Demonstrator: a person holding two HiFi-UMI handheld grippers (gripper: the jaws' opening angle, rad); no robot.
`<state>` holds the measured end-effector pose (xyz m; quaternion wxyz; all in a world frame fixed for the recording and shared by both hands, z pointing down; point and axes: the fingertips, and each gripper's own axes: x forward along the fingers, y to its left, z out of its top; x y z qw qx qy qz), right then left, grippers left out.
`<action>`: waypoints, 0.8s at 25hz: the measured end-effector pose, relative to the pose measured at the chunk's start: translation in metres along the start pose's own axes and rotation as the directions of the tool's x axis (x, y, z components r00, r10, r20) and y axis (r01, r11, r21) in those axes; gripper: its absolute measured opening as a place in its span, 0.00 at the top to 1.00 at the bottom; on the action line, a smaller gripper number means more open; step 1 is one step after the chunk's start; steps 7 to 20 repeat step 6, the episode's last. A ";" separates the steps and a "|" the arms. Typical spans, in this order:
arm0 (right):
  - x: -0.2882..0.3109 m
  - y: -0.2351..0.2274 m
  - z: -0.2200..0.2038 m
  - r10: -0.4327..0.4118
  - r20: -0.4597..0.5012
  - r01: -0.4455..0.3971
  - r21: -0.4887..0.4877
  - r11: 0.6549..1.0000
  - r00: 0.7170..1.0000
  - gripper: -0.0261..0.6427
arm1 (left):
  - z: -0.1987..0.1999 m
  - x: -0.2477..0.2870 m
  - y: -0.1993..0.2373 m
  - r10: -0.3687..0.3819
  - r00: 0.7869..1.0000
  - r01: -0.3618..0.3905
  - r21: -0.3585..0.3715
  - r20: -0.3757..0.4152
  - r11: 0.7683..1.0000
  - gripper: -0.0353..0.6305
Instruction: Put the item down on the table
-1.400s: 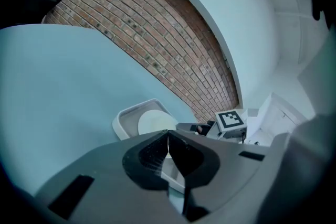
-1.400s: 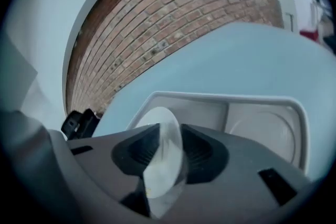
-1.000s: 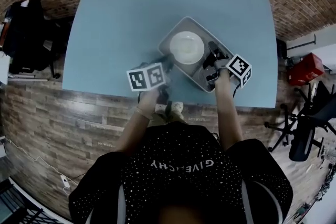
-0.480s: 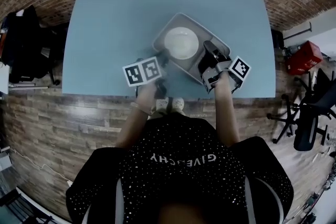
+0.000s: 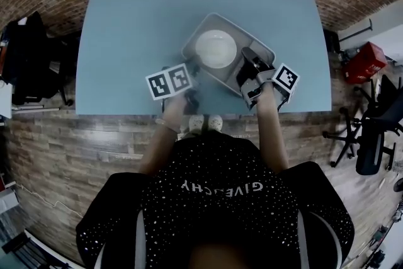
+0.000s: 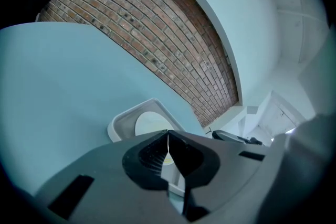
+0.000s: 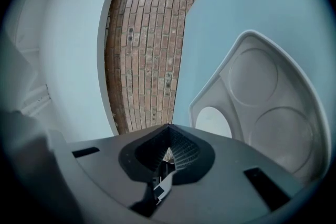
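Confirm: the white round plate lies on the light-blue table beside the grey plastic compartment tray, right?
Not quite. The white round plate lies inside the grey plastic compartment tray, not beside it on the light-blue table. The head view shows it.

Even soft daylight; fisheye bending, dark vignetted corners.

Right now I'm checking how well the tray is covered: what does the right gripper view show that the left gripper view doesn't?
Only the right gripper view: the tray's two empty round wells. Only the left gripper view: a black object past the table. Both: the tray, the plate in it, the table and the brickwork.
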<state>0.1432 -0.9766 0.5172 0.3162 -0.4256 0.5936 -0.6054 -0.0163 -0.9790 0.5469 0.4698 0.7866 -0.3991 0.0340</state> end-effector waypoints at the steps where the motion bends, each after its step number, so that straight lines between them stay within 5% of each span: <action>1: -0.001 -0.002 0.000 -0.006 -0.002 0.006 -0.002 1.000 1.000 0.94 | 0.000 0.001 0.000 -0.001 1.000 0.001 0.000 0.000 1.000 0.93; 20: -0.003 -0.013 -0.001 -0.030 -0.015 0.030 0.004 1.000 0.999 0.94 | -0.002 0.004 0.000 0.001 1.000 -0.001 -0.006 0.003 1.000 0.93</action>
